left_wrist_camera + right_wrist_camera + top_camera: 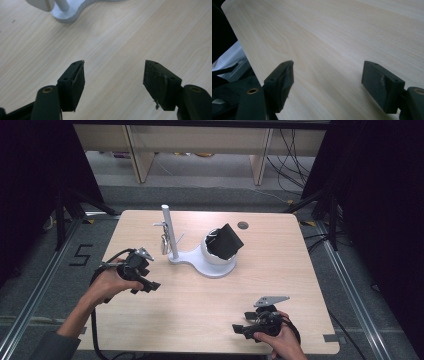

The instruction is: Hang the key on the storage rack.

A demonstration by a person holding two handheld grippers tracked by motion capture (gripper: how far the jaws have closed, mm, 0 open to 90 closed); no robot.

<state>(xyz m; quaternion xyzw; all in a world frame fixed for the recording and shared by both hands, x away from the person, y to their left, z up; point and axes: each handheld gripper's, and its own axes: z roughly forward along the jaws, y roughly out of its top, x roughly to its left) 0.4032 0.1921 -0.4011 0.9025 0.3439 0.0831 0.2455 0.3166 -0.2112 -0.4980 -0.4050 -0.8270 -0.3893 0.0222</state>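
Left gripper (150,286) gapes wide, holding nothing, just left of and near the white stand (200,260) mid-surface (200,320). Right gripper (239,329) also wide, holding nothing, well apart at the near edge.

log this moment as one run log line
left hand-held gripper: open, empty, near stand | right hand-held gripper: open, empty, over table | keys: on stand post | black item: in bowl

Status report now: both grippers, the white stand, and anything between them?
Left gripper open, empty, near white stand. Right gripper open, empty, at near table edge. Keys hang on post. Nothing between.
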